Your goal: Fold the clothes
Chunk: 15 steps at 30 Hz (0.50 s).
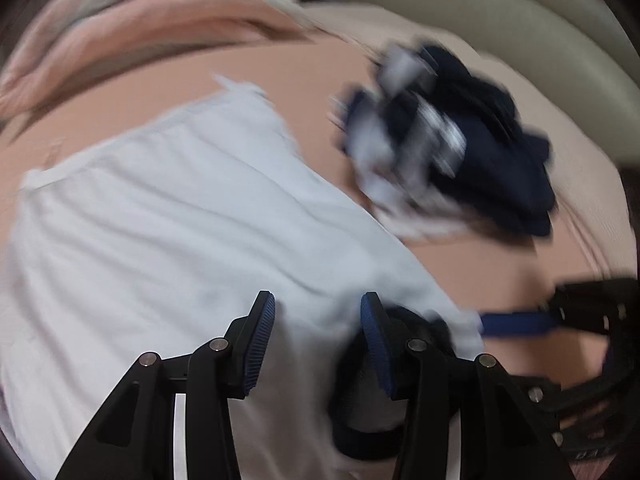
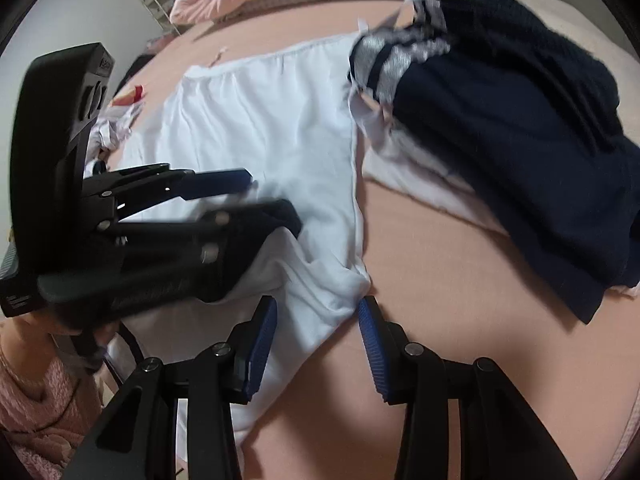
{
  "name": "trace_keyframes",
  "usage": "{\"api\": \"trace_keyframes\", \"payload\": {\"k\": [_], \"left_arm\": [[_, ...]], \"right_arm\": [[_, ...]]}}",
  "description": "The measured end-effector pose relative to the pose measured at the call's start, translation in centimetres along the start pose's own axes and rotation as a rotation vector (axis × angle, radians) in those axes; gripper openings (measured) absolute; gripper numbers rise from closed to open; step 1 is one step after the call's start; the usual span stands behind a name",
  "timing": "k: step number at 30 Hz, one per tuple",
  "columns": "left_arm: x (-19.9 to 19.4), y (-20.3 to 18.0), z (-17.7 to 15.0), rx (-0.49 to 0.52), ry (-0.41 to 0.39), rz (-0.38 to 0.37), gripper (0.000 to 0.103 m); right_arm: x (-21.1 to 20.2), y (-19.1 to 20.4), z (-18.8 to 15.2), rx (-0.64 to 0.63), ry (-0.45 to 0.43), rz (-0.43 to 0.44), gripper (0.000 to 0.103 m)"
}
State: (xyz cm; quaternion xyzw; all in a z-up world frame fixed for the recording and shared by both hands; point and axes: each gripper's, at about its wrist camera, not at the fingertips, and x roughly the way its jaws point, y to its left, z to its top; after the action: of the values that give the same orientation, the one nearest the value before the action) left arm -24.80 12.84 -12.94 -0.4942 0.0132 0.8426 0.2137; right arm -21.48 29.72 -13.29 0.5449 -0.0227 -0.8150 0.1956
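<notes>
Now a white garment lies spread flat on the pink bed, with a navy pile just beside it (the left view is blurred). Both claws are open and hold nothing: the right claw straddles the garment's bunched near corner, and the left claw hovers over the cloth beside it.
</notes>
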Motion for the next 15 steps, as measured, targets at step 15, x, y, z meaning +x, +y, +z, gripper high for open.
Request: {"api": "trace_keyframes", "payload": {"k": [15], "left_arm": [[-1.8, 2.0, -4.4, -0.092, 0.024, 0.226, 0.041]], "right_arm": [[0.4, 0.4, 0.4, 0.046, -0.137, -0.109, 0.042]]}}
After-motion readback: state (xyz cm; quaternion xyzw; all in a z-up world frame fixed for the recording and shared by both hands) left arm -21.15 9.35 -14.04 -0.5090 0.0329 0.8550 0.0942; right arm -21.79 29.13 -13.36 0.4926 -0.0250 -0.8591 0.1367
